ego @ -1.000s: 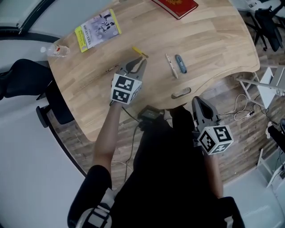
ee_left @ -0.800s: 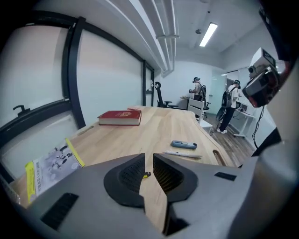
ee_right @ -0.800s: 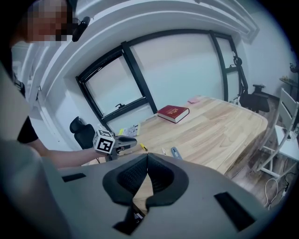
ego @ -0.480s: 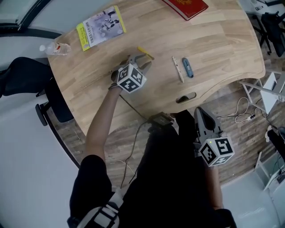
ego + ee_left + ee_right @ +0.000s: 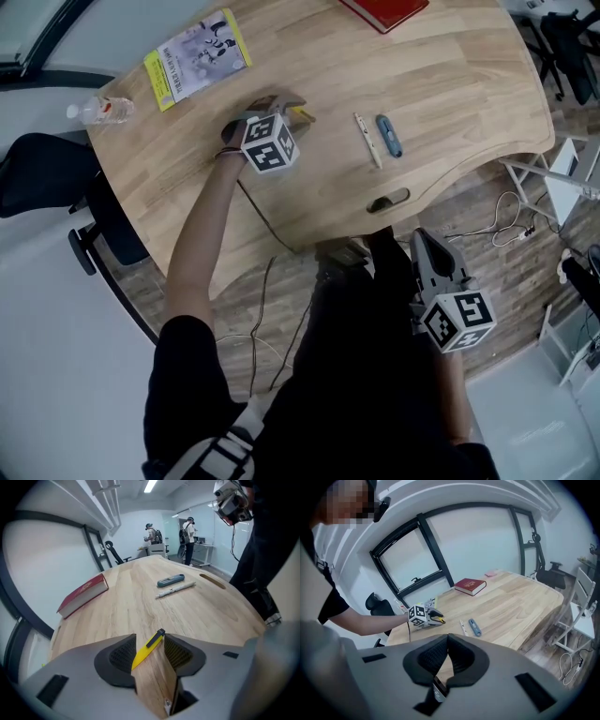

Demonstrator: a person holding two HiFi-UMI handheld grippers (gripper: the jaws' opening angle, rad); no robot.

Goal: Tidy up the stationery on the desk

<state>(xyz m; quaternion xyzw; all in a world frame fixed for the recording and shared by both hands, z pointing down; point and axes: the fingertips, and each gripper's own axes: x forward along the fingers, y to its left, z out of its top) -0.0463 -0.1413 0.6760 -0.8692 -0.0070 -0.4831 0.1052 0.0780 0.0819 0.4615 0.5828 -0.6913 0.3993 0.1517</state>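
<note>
A yellow pen with a black clip [image 5: 147, 647] lies slantwise on the wooden desk [image 5: 441, 75], in the gap of my left gripper [image 5: 150, 641]. The jaws have just been opening and stand apart, pads not pressing on the pen. From the head view the left gripper [image 5: 286, 103] is down at the desk, with the yellow pen [image 5: 303, 114] poking out to its right. A white pen [image 5: 367, 140] and a blue utility knife [image 5: 388, 135] lie side by side further right. My right gripper [image 5: 427, 246] hangs shut and empty off the desk's near edge.
A red book [image 5: 384, 11] lies at the desk's far edge, a yellow-edged booklet [image 5: 192, 56] and a water bottle [image 5: 98, 110] at its left end. A cable slot [image 5: 389, 200] cuts the near edge. A black chair [image 5: 56, 178] stands left. People stand far behind the desk.
My left gripper has come down onto the desk, rolled over, and its jaws have opened around the yellow pen. The right gripper has stayed where it was.
</note>
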